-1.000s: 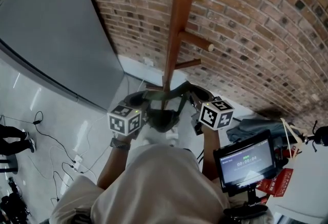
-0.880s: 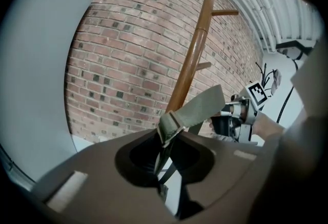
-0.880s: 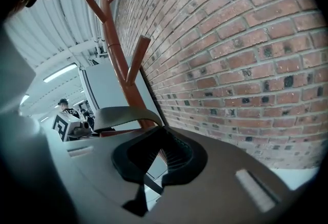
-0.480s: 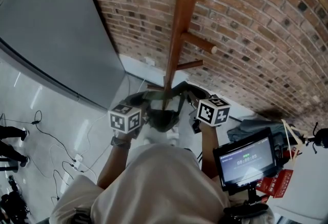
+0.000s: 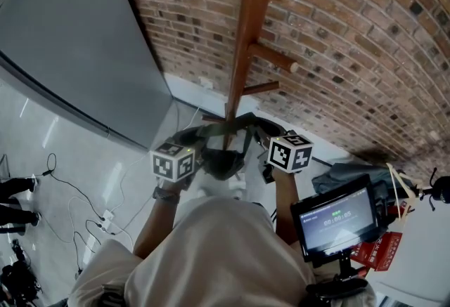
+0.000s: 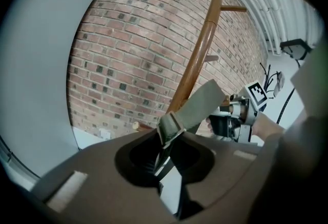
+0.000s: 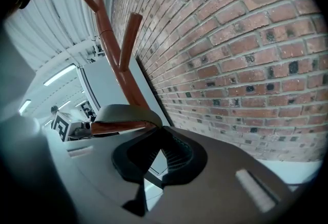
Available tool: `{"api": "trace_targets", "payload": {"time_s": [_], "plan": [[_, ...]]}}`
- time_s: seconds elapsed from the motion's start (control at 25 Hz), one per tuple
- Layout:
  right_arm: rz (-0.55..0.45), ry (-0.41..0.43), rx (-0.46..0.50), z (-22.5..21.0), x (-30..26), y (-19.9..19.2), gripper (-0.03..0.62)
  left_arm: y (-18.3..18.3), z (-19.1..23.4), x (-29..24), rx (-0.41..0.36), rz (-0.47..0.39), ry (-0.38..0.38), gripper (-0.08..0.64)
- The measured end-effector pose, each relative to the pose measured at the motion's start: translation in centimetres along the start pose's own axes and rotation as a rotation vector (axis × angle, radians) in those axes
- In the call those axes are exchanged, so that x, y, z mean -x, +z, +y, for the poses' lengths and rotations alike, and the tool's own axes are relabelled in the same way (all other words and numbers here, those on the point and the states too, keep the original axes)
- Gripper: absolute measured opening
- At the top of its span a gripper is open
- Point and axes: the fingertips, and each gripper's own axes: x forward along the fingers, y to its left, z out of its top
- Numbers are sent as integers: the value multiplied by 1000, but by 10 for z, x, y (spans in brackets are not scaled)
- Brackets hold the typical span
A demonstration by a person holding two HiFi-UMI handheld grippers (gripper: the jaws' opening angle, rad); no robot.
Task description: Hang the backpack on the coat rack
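**A:** Where do we have the backpack?

**B:** It hangs below its strap, low against the pole of the coat rack. We hold the strap stretched between our hands. The left tongs are clamped on one end and the right tongs are pinched shut on the other.

**A:** Is it on a peg yet?

**B:** From the right gripper view, the strap arches just over a wooden peg. We can't tell whether it rests there.

**A:** So we're at the hooking step.

**B:** We judge so. Next we need the strap settled behind the peg's tip and carrying the weight. Only then should we let both tongs go. If we release early, the bag could slide off towards the brick wall.
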Motion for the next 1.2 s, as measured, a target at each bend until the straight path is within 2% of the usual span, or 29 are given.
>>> {"api": "trace_targets", "payload": {"time_s": [0.64, 1.2], "plan": [[49, 5, 21, -3, 0, -19, 11, -14, -4, -8, 7, 36, -17, 38], [84, 26, -7, -5, -8, -39, 12, -34, -15, -19, 4, 93, -46, 38]]}}
